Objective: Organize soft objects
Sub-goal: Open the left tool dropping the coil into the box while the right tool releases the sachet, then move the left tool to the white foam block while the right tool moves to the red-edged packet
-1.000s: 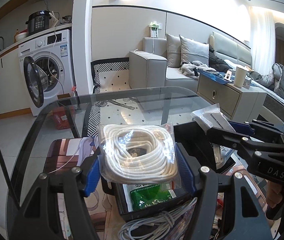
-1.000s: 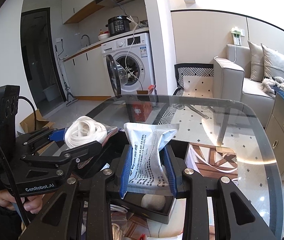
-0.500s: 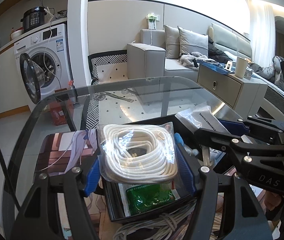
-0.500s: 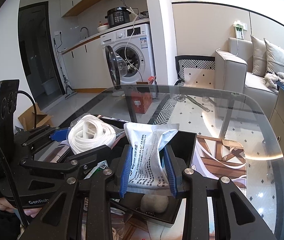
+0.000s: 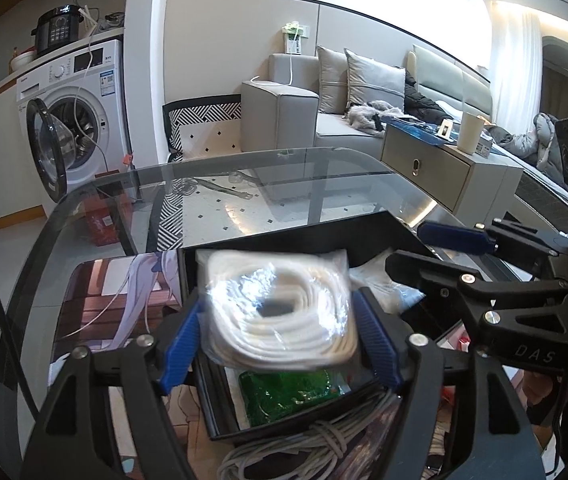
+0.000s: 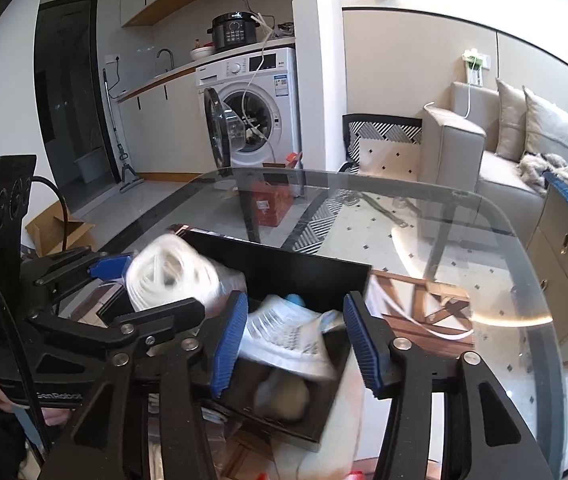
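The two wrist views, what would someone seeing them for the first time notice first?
Probably the bagged coil of white rope, blurred between the opening jaws of the left gripper above the black box. Next, the white printed packet dropping into that box between the right gripper's opening jaws. Behind the glass table, a washing machine stands open.

Motion blurs the bagged rope coil (image 5: pixel 280 316) and printed white pouch (image 6: pixel 291 340); the grey cable bundle (image 5: pixel 303 444) is cropped at 6 o'clock.
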Motion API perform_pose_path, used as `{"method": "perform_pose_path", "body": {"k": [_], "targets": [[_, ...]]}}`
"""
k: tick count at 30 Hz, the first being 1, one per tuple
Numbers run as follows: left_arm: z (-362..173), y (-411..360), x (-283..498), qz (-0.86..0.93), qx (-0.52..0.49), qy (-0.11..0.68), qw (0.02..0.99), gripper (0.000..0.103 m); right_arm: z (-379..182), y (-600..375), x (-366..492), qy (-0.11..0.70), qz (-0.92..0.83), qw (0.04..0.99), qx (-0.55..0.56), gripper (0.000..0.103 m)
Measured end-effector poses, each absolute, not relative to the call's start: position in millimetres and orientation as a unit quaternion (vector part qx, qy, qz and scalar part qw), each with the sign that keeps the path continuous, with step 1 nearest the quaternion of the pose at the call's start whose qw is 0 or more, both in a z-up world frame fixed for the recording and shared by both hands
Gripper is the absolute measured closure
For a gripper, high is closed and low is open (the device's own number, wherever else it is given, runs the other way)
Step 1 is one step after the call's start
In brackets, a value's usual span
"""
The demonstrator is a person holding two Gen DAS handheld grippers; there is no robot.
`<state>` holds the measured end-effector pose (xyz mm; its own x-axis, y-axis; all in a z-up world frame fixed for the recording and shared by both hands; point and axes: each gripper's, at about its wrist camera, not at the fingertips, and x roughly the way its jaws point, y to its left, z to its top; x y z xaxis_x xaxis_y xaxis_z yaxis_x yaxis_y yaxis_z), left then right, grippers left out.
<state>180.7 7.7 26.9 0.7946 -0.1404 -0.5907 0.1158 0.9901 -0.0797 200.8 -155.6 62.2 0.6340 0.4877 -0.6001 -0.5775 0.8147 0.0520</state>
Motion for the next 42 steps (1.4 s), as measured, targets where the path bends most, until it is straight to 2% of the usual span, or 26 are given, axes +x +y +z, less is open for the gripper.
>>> {"method": "perform_pose_path", "body": {"k": [3, 5, 9, 11, 26, 42], "targets": [[29, 5, 177, -0.071, -0.015, 0.312, 0.947, 0.016, 64, -164, 199, 0.308, 0.292, 0.903, -0.068, 0.036], [31, 5, 173, -0.061, -0.009, 0.308, 0.949, 0.002, 65, -169, 197, 0.308, 0.292, 0.903, -0.068, 0.028], [34, 12, 162, -0.048, -0.012, 0.298, 0.953, 0.0, 68, -179, 185, 0.304, 0.303, 0.901, -0.068, 0.004], [35, 14, 157, -0.034, -0.009, 0.298, 0.954, 0.0, 71, -181, 179, 0.302, 0.312, 0.898, -0.068, 0.001], [40, 29, 100, -0.019, -0.027, 0.287, 0.957, 0.0, 67, -208, 119, 0.308, 0.314, 0.893, -0.09, 0.001], [18, 26, 70, -0.015, -0.049, 0.31, 0.949, 0.0, 59, -218, 105, 0.321, 0.318, 0.888, -0.089, 0.001]]}}
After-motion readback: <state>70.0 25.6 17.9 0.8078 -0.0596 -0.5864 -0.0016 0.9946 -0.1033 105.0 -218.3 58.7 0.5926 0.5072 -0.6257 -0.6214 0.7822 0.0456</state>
